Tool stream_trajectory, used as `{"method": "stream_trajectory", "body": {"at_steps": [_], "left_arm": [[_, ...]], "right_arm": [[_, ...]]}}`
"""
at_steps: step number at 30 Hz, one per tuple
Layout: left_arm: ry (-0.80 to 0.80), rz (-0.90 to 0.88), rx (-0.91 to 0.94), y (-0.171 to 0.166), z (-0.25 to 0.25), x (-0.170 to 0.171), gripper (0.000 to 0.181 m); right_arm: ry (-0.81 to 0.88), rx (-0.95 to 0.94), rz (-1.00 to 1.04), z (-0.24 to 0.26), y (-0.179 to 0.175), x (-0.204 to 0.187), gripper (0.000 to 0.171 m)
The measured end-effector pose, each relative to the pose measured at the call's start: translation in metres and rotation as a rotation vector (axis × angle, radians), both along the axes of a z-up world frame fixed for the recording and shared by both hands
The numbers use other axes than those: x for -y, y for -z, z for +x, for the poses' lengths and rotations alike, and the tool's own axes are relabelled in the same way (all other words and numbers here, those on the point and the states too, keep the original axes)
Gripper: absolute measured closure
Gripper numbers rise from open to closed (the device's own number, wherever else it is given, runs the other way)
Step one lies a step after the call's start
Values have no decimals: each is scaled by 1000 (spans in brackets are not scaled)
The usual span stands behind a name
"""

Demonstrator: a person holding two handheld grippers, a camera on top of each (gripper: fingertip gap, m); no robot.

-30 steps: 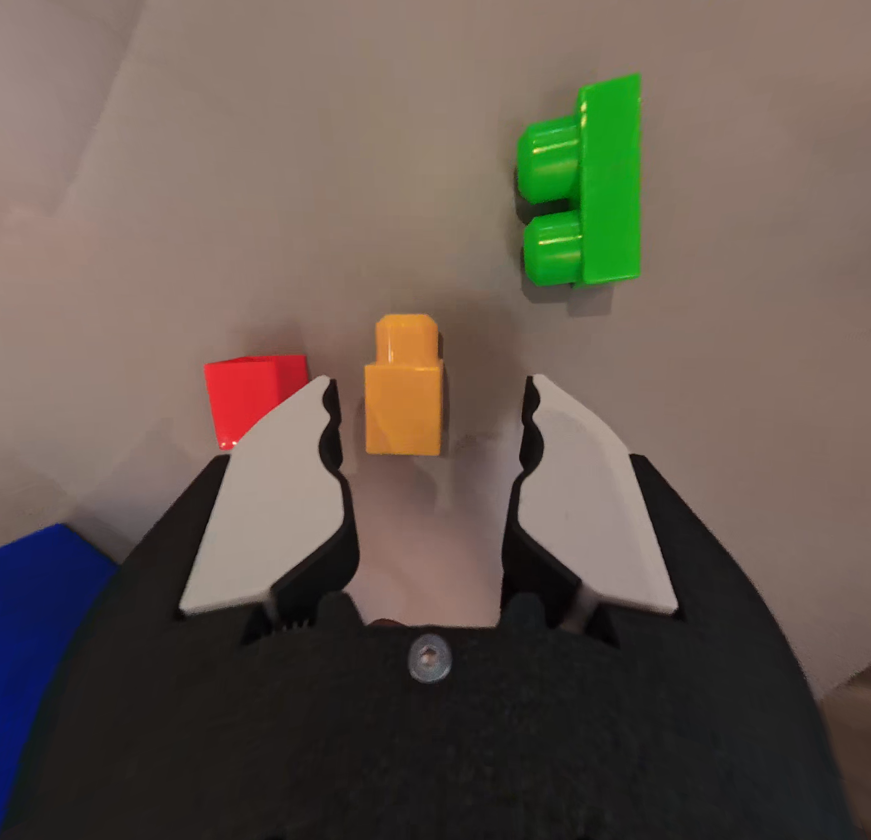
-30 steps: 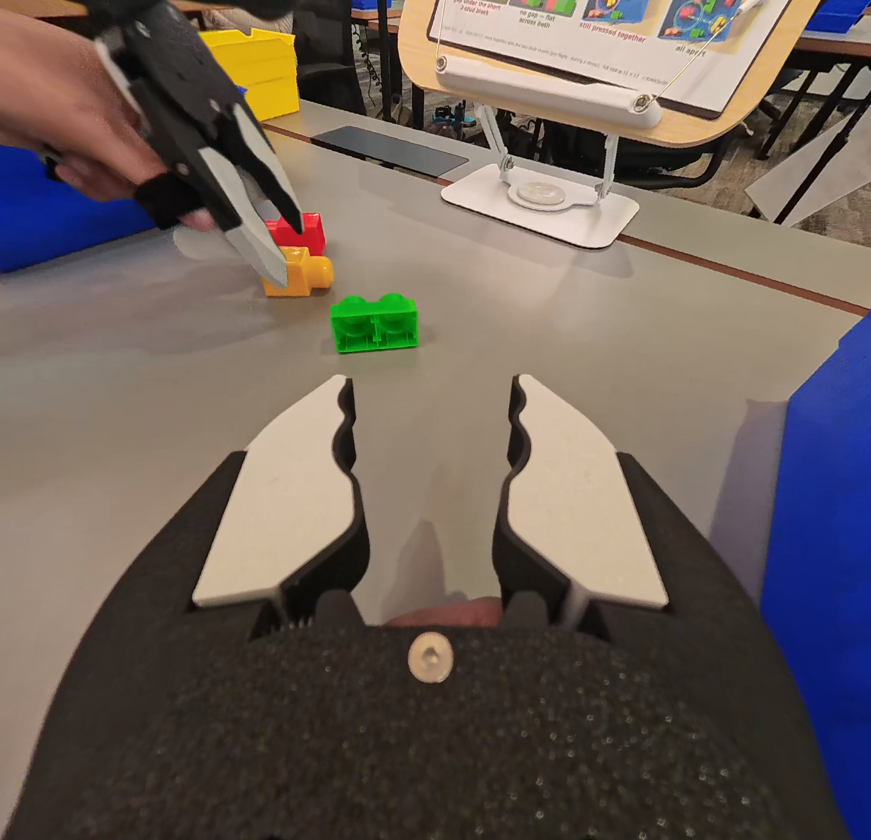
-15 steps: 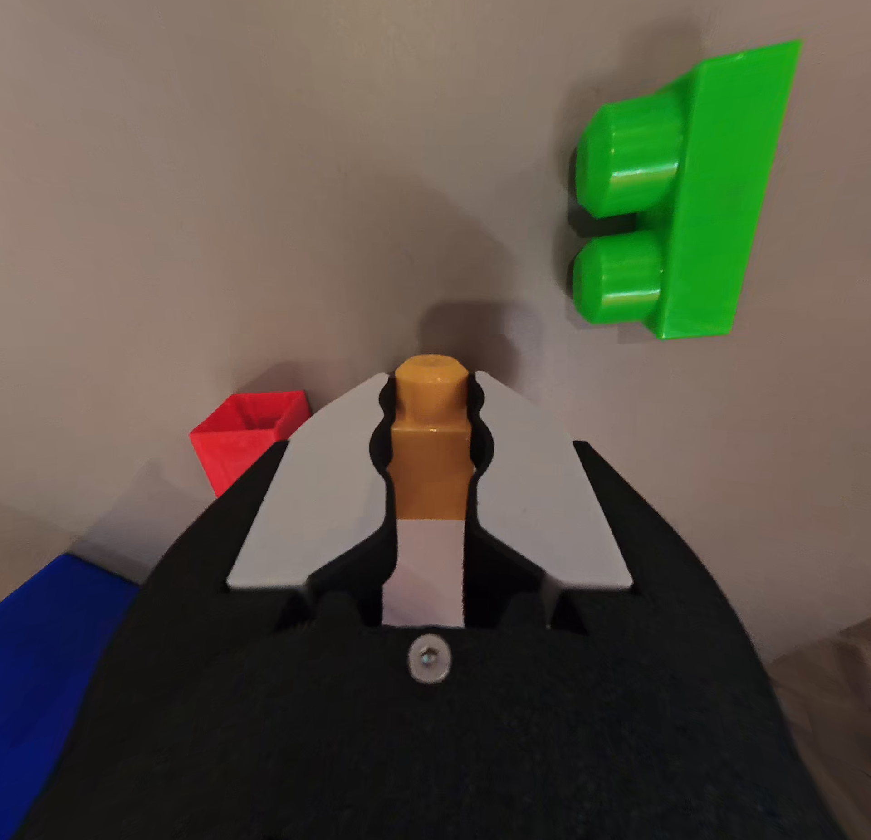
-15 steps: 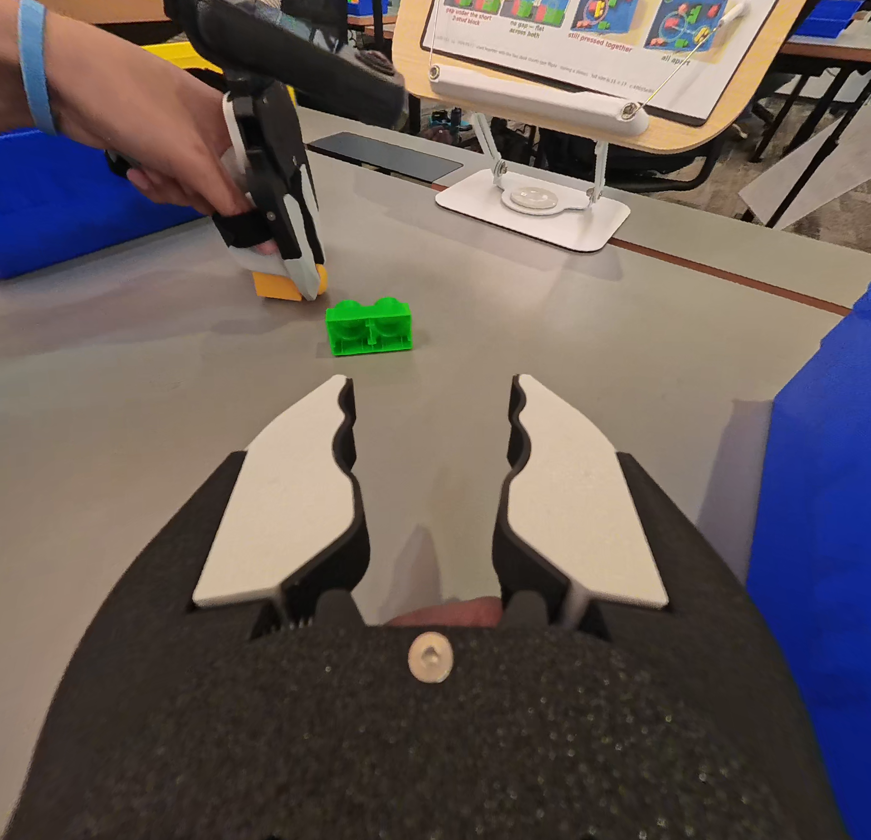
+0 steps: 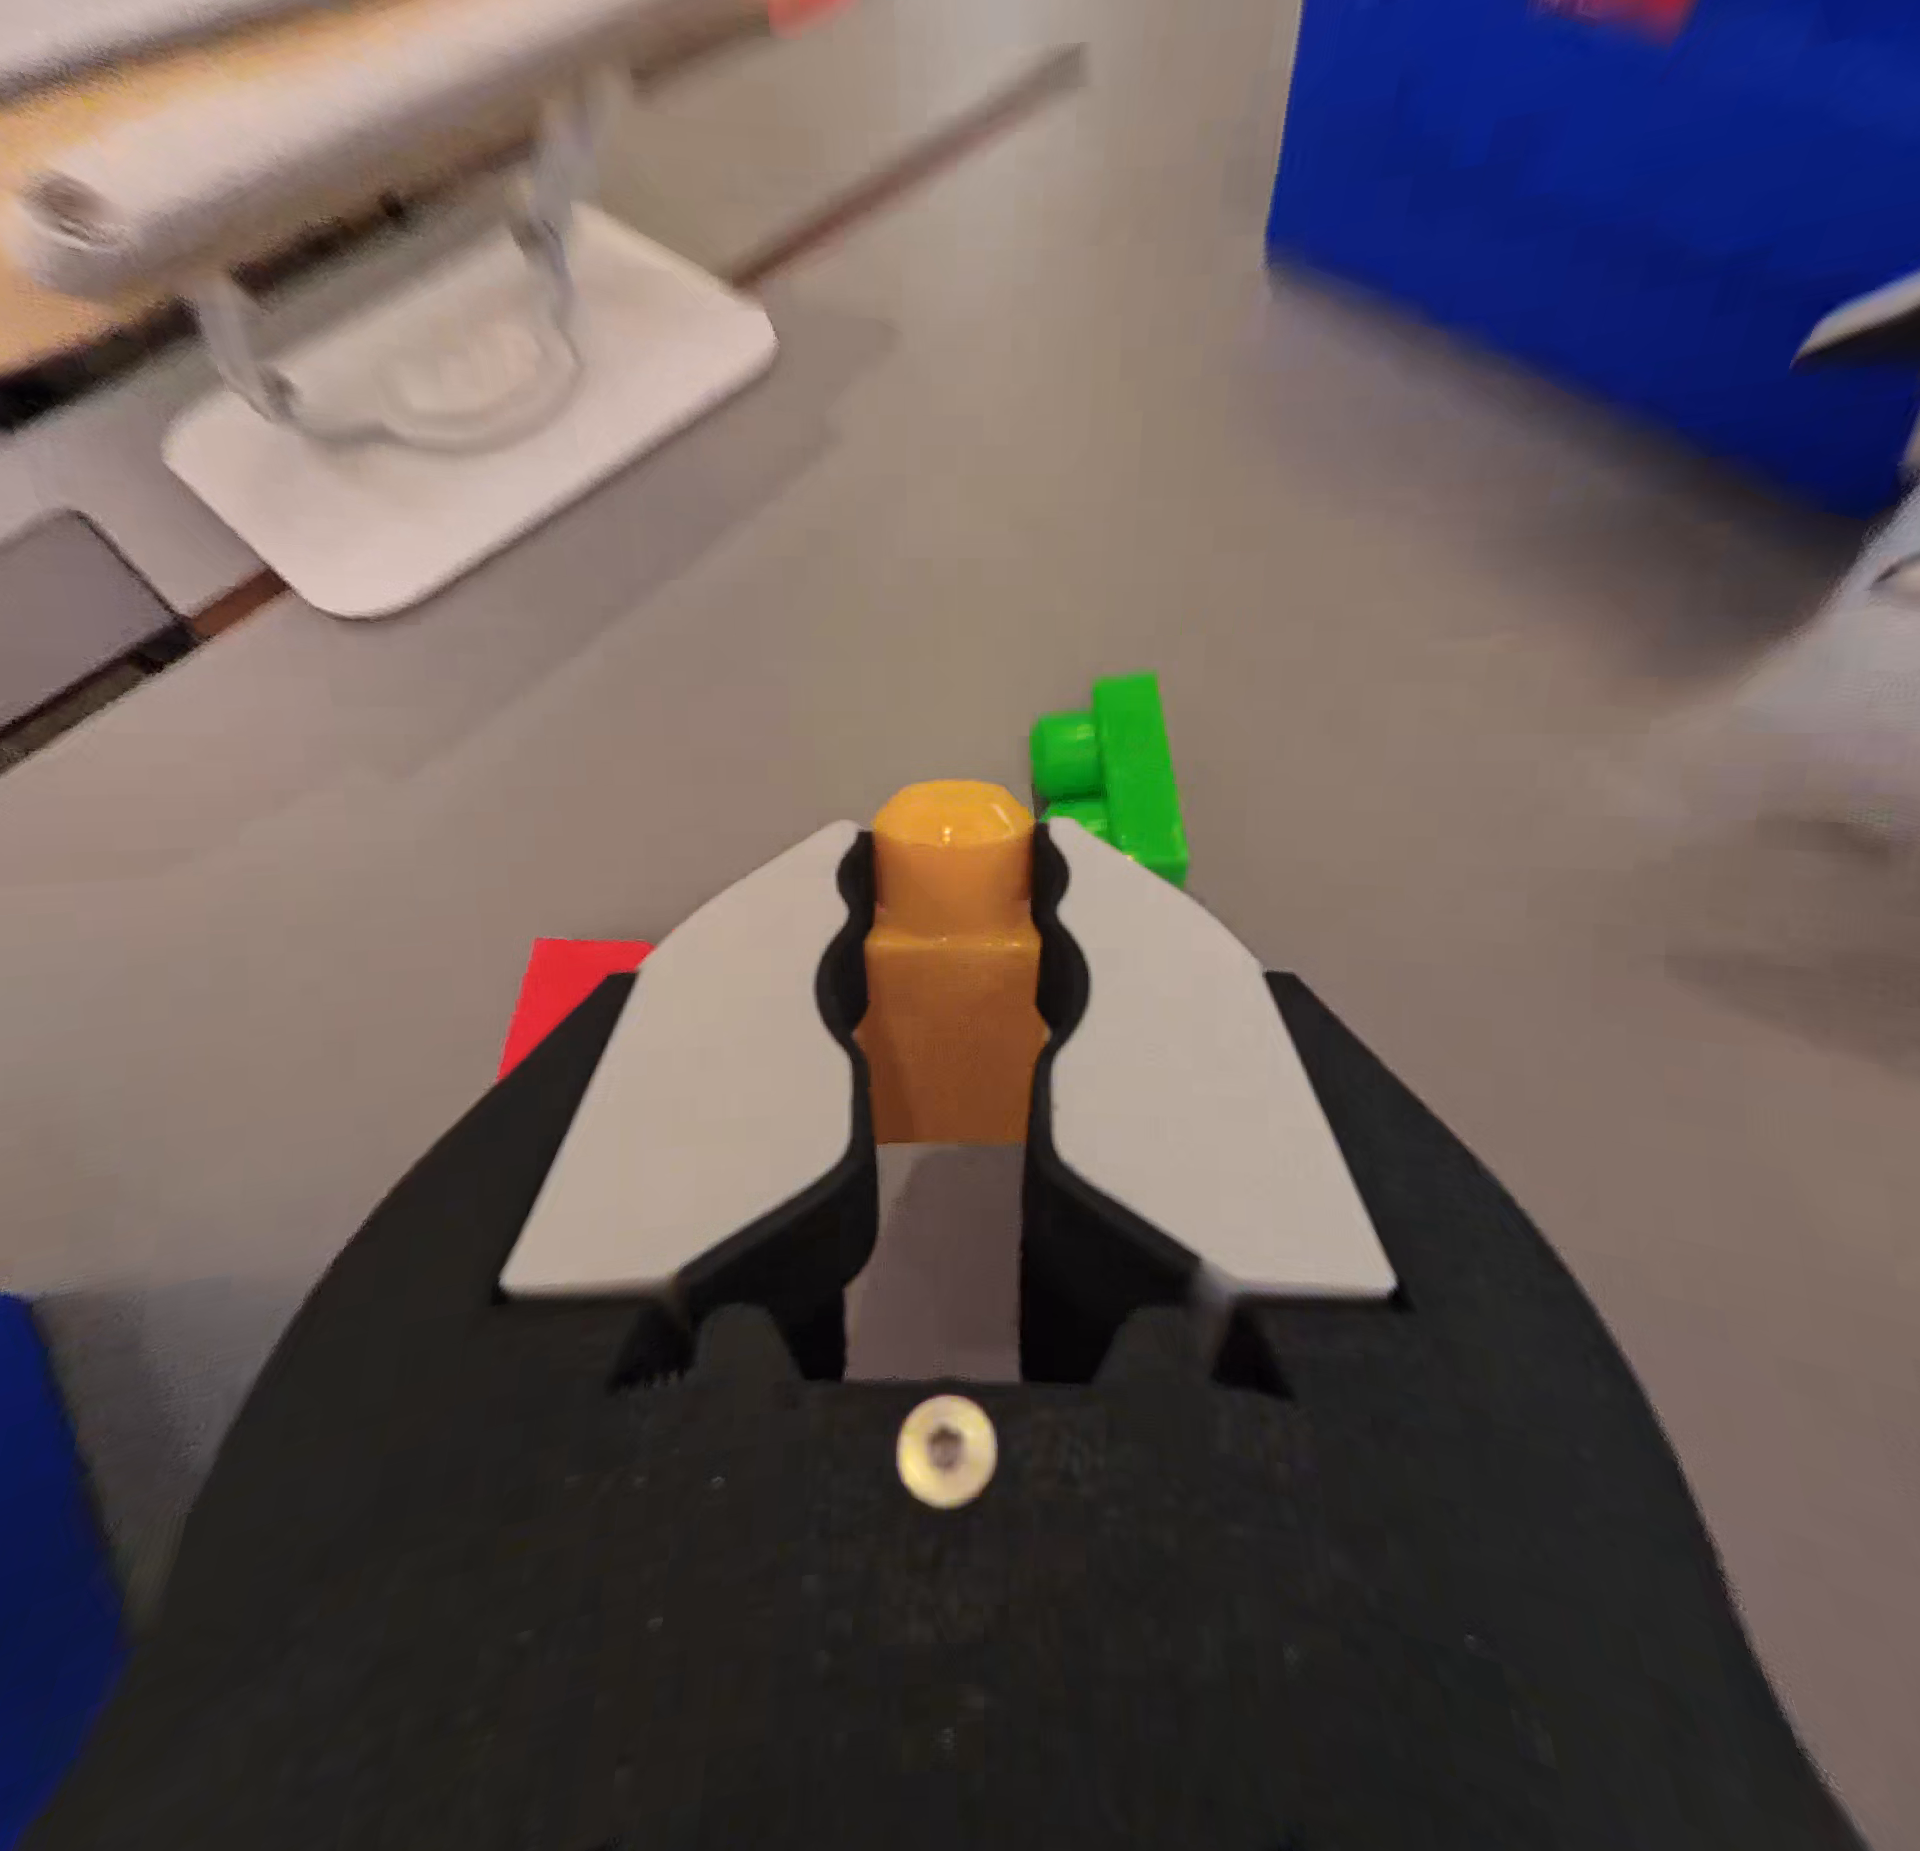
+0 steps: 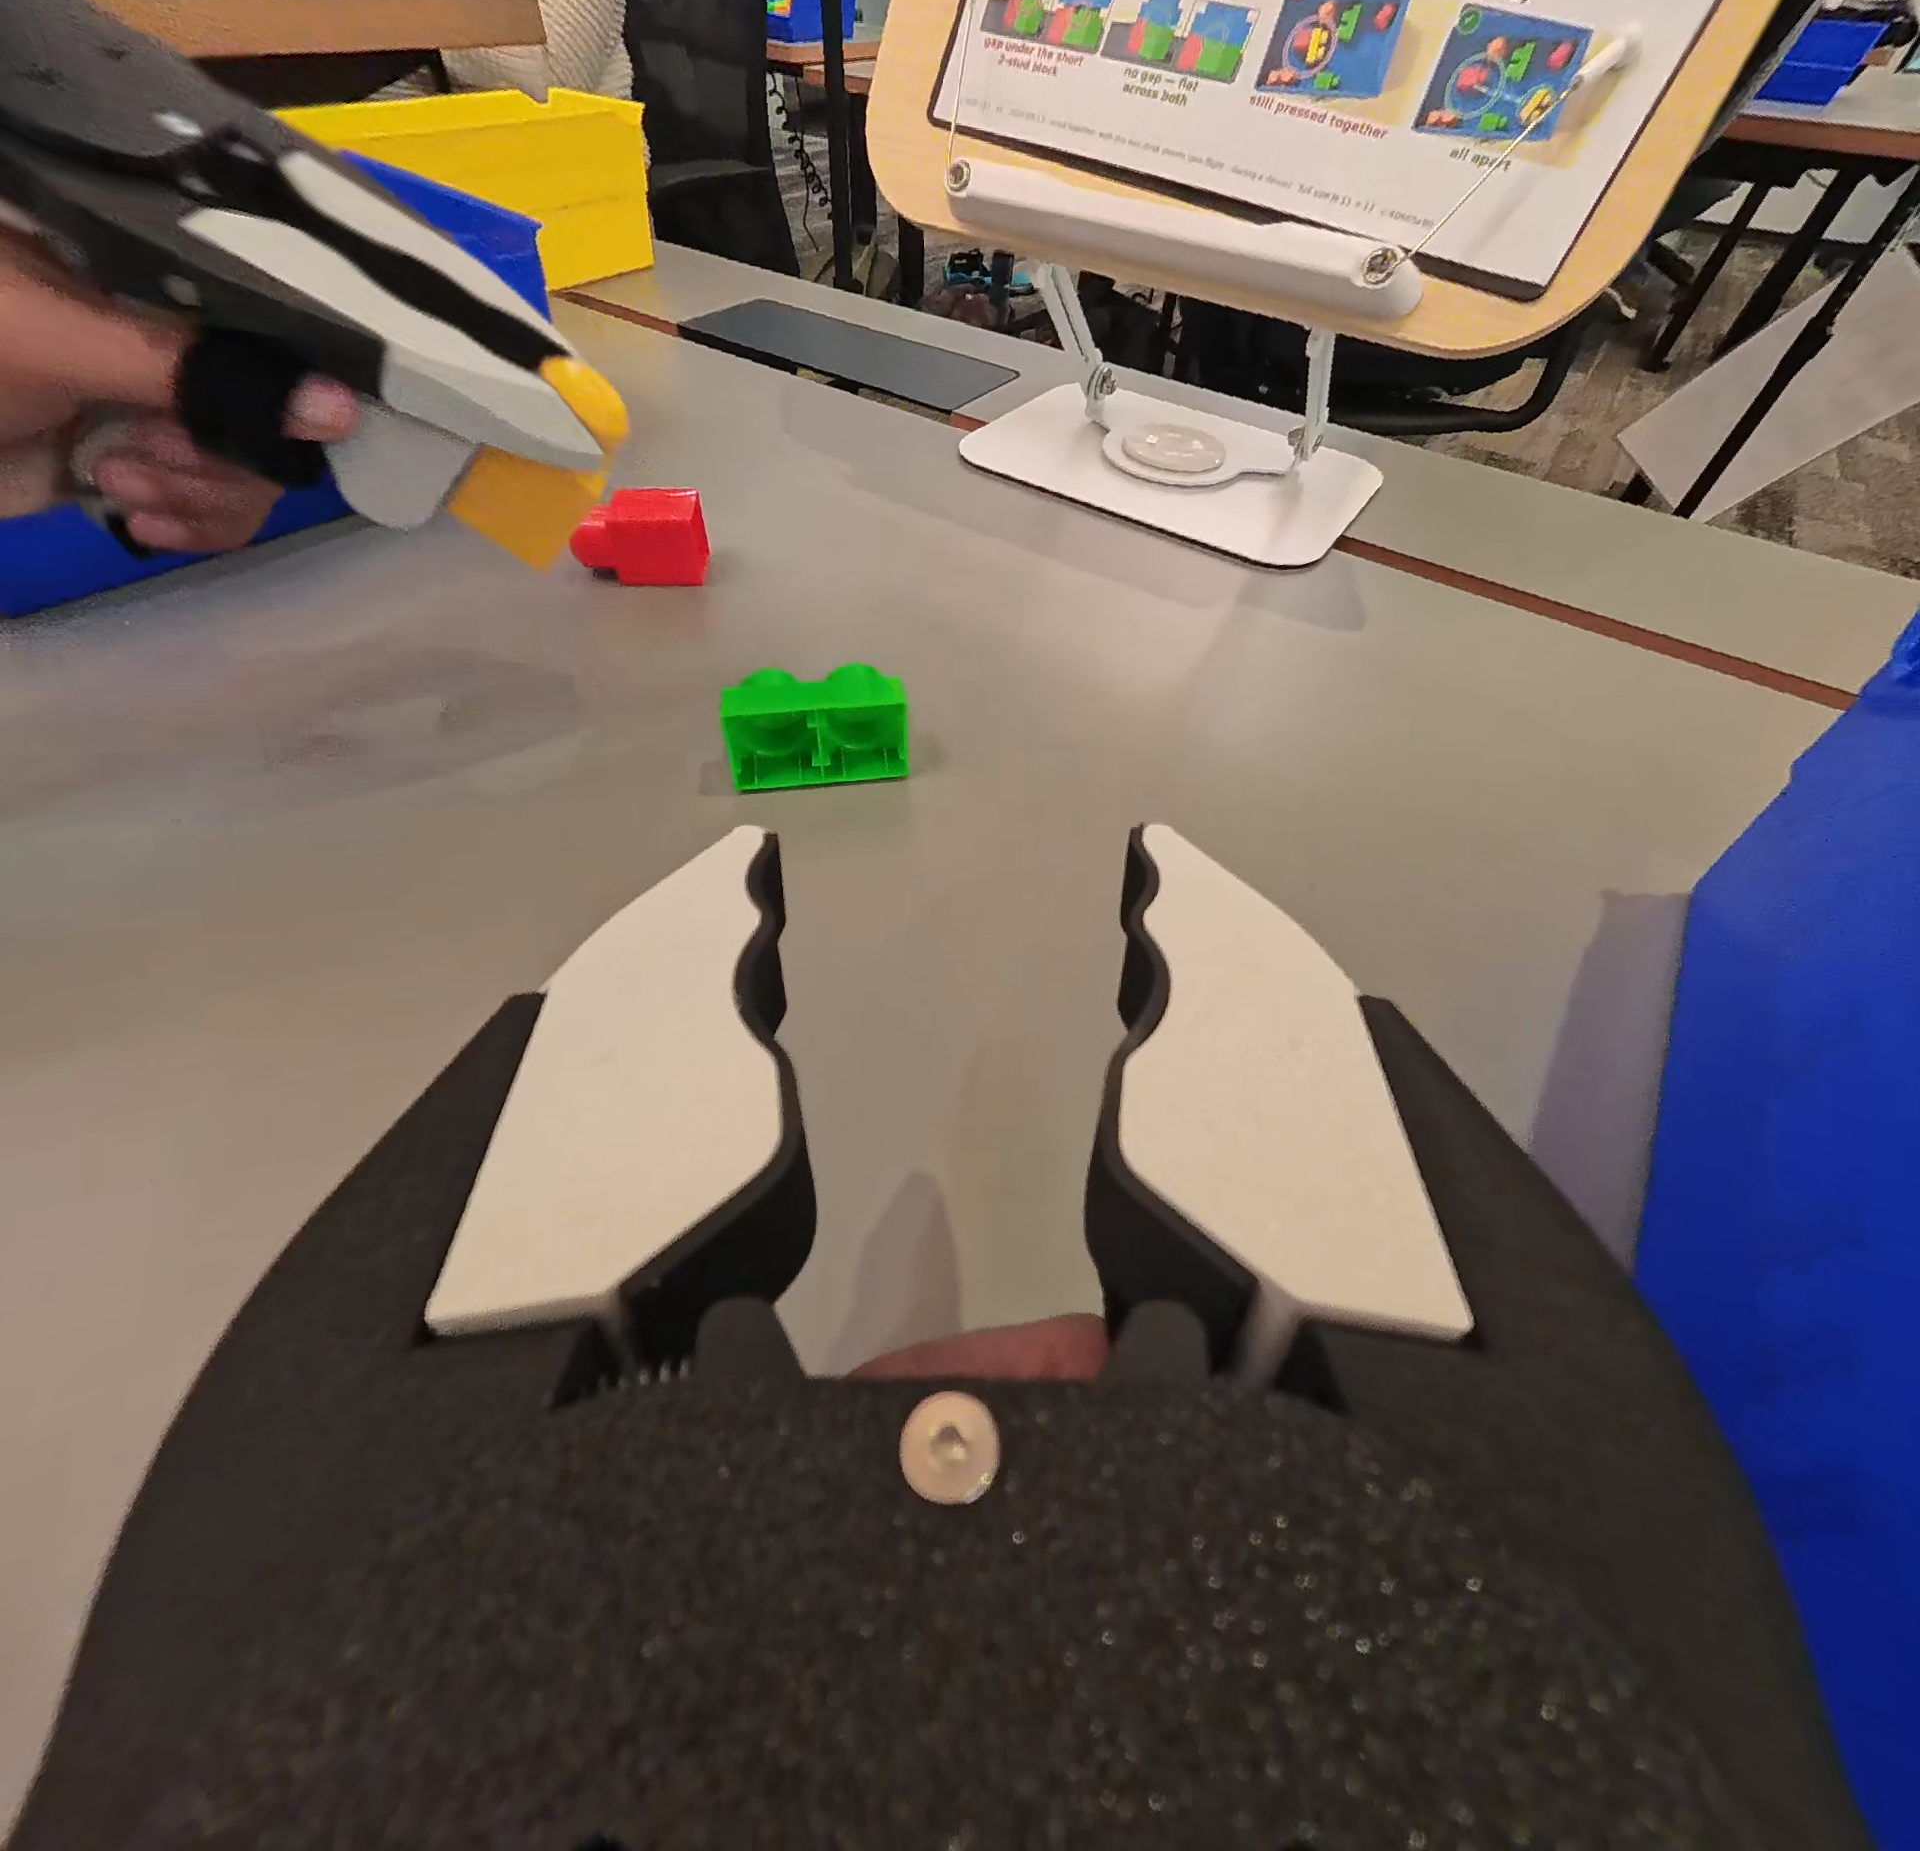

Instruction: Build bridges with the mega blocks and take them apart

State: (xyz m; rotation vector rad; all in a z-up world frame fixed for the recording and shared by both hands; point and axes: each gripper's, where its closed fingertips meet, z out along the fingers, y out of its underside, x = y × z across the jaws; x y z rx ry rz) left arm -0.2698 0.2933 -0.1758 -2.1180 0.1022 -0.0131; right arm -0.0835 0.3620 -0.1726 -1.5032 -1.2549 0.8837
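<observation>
Orange plastic fills the left gripper (image 5: pixel 951 845): one single-stud orange block (image 5: pixel 951 991) is pinched between its two fingers, lifted clear of the bench (image 6: pixel 1195 762). In the left wrist view its long axis runs along the fingers, stud pointing forward past the fingertips; in the right wrist view the same block (image 6: pixel 540 482) tilts, stud up and away from the hand (image 6: pixel 125 419) that holds the tool, base angled down toward the bench.

Three blocks show in all, one of each colour. One red block (image 6: pixel 649 536) (single stud) lies on its side on the bench, stud pointing toward the left edge, just below and beyond the held orange one. One green block (image 6: pixel 814 726) with two studs also lies on its side nearer the middle of the bench, long axis running left to right in the right wrist view, hollow underside facing the right gripper (image 6: pixel 951 845) and studs pointing toward the far edge.

That right gripper hovers low over the bench with its fingers spread and nothing between them, the green block a little ahead of its tips. One white stand (image 6: pixel 1174 461) carrying a printed board sits near the far edge, and a blue bin (image 6: pixel 1808 1074) sits along the right edge.
</observation>
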Motion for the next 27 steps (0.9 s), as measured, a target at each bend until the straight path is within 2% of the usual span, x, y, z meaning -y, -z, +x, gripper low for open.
{"method": "stream_trajectory", "body": {"at_steps": [3, 5, 9, 16, 27], "left_arm": [[-37, 251, 23, -10, 4, 15, 153], [-52, 318, -18, -3, 3, 23, 153], [-48, 219, -27, 26, 7, 23, 153], [-16, 68, 11, 48, 10, 13, 153], [23, 7, 45, 56, 16, 8, 153]], "right_arm": [[-10, 5, -1, -3, 2, 4, 109], [-16, 9, 1, -4, 3, 6, 109], [-23, 12, 5, -6, 3, 10, 109], [-16, 5, 6, -4, 0, 7, 109], [-14, 7, -2, -3, 3, 4, 109]]}}
